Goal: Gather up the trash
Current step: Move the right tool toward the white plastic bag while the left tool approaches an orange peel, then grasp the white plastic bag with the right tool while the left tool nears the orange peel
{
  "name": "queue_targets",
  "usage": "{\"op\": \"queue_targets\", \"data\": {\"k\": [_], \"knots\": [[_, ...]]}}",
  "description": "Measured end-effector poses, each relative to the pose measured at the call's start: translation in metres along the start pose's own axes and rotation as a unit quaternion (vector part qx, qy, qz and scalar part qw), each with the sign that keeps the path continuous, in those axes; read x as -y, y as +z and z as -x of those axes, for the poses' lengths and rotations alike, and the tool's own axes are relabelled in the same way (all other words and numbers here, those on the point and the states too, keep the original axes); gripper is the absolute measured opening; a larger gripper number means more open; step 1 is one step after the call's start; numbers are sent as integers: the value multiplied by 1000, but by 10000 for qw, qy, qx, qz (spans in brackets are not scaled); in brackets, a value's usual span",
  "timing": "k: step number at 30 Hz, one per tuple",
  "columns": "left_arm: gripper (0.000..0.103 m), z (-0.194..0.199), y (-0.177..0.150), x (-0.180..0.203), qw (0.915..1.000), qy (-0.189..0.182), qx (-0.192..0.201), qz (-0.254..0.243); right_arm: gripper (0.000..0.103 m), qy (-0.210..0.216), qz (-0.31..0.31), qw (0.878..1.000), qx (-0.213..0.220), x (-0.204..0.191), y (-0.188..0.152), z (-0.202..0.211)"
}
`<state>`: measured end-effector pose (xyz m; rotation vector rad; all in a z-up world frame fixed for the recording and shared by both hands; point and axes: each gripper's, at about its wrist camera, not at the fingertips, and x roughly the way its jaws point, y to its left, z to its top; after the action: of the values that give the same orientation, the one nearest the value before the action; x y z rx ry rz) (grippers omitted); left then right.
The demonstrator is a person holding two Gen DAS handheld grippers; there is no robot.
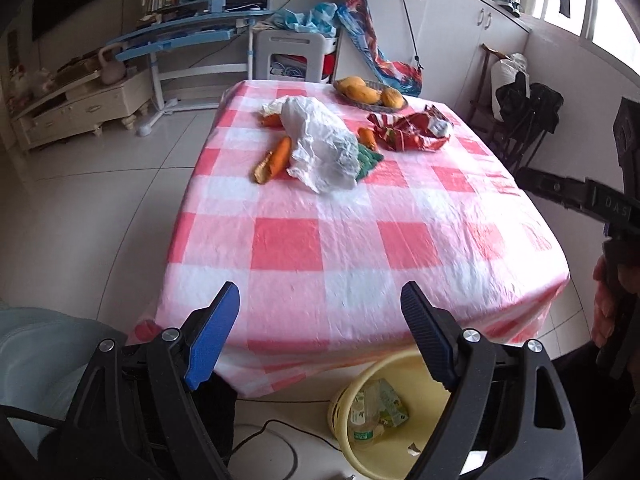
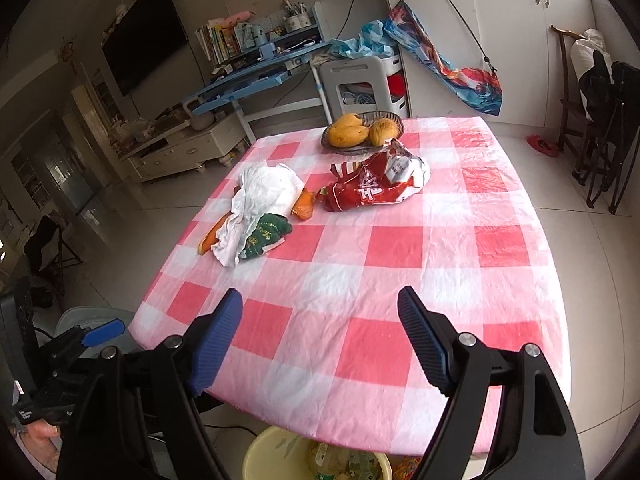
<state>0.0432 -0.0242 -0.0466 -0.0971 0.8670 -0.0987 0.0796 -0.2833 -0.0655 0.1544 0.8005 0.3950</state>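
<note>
Trash lies on the pink checked table [image 1: 352, 240] [image 2: 400, 280]: a crumpled white plastic bag [image 1: 324, 144] [image 2: 260, 192], orange peels [image 1: 274, 158] [image 2: 304, 204], a green wrapper [image 1: 370, 158] [image 2: 266, 234] and a red snack bag [image 1: 408, 132] [image 2: 372, 186]. A yellow bin [image 1: 384, 408] [image 2: 276, 456] on the floor below the table's near edge holds a bottle and a carton. My left gripper [image 1: 320, 336] is open and empty above the near edge. My right gripper [image 2: 320, 340] is open and empty over the table's near part.
A dish of mangoes [image 1: 372, 94] [image 2: 360, 130] stands at the table's far end. A grey stool [image 1: 292, 54], a blue desk [image 1: 180, 32] and white cabinets [image 1: 440, 20] stand behind. Folded chairs [image 2: 604, 120] stand at the right wall. A cable [image 1: 264, 428] lies on the floor.
</note>
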Motion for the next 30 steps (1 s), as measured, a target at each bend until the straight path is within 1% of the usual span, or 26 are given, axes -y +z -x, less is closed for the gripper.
{"op": "queue_targets", "data": {"k": [4, 6, 10, 12, 14, 16, 20, 21, 22, 23, 25, 26, 30], "knots": [[80, -26, 37, -29, 9983, 173, -30, 554, 77, 224, -50, 9995, -215, -6, 14, -37], [80, -40, 51, -48, 9955, 342, -74, 880, 77, 344, 11, 9990, -275, -14, 21, -54], [80, -64, 72, -76, 9891, 531, -182, 1363, 77, 509, 300, 9979, -275, -39, 44, -85], [80, -75, 80, -83, 9874, 628, -219, 1434, 77, 523, 448, 9973, -272, -50, 58, -104], [80, -86, 87, -83, 9877, 656, -249, 1398, 77, 497, 567, 9967, -298, -62, 70, -126], [80, -97, 95, -80, 9890, 650, -273, 1303, 77, 484, 598, 9964, -353, -70, 81, -149], [80, -119, 107, -71, 9913, 679, -377, 1066, 77, 291, 755, 9957, -453, -81, 98, -184], [80, -123, 109, -70, 9913, 689, -408, 1045, 66, 229, 832, 9949, -521, -83, 99, -191], [80, -128, 112, -70, 9911, 703, -444, 1041, 38, 255, 899, 9933, -674, -84, 101, -199], [80, -133, 114, -70, 9909, 707, -482, 1042, 26, 289, 892, 9922, -818, -82, 102, -204], [80, -140, 118, -70, 9907, 707, -526, 1040, 13, 453, 777, 9932, -734, -76, 103, -198], [80, -143, 120, -71, 9906, 694, -546, 1041, 9, 561, 703, 9939, -643, -72, 103, -189], [80, -152, 124, -67, 9916, 588, -575, 1000, 8, 932, 337, 9948, -233, -57, 105, -151]]}}
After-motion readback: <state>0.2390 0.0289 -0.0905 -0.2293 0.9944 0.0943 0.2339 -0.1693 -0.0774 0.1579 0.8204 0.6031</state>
